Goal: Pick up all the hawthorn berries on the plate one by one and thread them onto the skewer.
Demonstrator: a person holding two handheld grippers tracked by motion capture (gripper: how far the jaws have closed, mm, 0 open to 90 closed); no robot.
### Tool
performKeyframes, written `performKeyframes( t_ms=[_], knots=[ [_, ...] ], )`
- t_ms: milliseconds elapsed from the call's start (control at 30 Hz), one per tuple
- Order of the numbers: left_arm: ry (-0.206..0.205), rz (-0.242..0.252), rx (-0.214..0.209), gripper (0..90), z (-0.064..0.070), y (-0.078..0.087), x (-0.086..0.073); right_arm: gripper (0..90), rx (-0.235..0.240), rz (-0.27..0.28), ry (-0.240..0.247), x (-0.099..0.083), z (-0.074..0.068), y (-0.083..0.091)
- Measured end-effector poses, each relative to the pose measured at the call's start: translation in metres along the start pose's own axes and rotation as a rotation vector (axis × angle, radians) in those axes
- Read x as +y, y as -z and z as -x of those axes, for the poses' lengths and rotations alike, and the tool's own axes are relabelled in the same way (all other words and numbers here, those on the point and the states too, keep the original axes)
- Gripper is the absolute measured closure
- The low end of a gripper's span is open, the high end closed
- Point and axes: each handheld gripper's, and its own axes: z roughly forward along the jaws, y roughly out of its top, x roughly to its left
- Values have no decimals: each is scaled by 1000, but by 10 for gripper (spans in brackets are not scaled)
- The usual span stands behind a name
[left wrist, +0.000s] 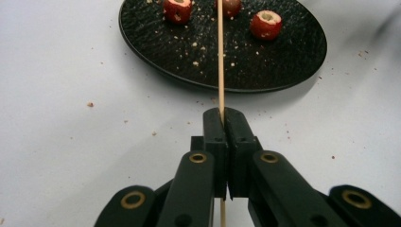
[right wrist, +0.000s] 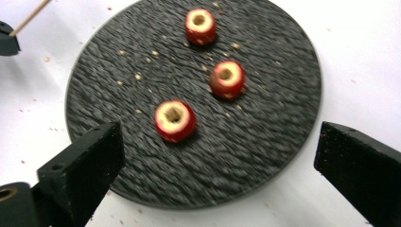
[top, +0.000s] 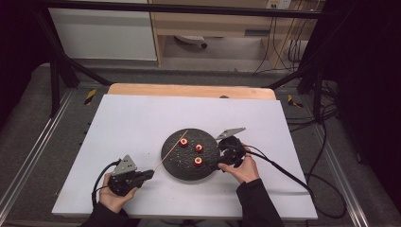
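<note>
On the white table (top: 132,123) a round black plate (top: 176,165) lies near the middle, with three small red fruits on it, each cored so a pale hole shows on top. From above, one fruit (top: 183,142) sits at the far left of the group, one (top: 199,147) just right of it, and one (top: 198,161) nearest you. Pale crumbs are scattered over the plate and on the table around it.

Your left gripper (top: 150,174) sits at the near left, well off the plate, with its jaws pressed together on a thin wooden skewer (top: 172,147). In the left gripper view the skewer (left wrist: 220,56) runs straight up from between the jaws, crosses the plate's (left wrist: 246,66) near rim and passes over the fruit (left wrist: 231,5) at the top edge; whether it touches that fruit you cannot tell. Two more fruits flank it, one on the left (left wrist: 178,9) and one on the right (left wrist: 266,23).

Your right gripper (top: 220,165) rests against the plate's right edge, your hand (top: 243,168) behind it. In the right gripper view its jaws stand wide apart, empty, one at each bottom corner, with the plate (right wrist: 265,142) and the closest fruit (right wrist: 174,120) between them.
</note>
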Motion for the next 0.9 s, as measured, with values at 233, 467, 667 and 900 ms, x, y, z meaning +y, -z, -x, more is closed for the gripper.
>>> performKeyframes(
  t_ms=[233, 467, 667, 900],
  knots=[
    [-2, -10, 0, 884, 0, -1, -1, 133, 29, -73, 46, 22, -10, -9],
    [-3, -16, 1, 884, 0, -2, -1, 224, 40, -195, 76, 33, -17, -23],
    [-2, -15, 1, 884, 0, -2, -1, 305, 50, -253, 78, 37, -19, -33],
    [-2, -15, -1, 884, 0, -1, -1, 422, 61, -289, 78, 41, -21, -48]
  ],
)
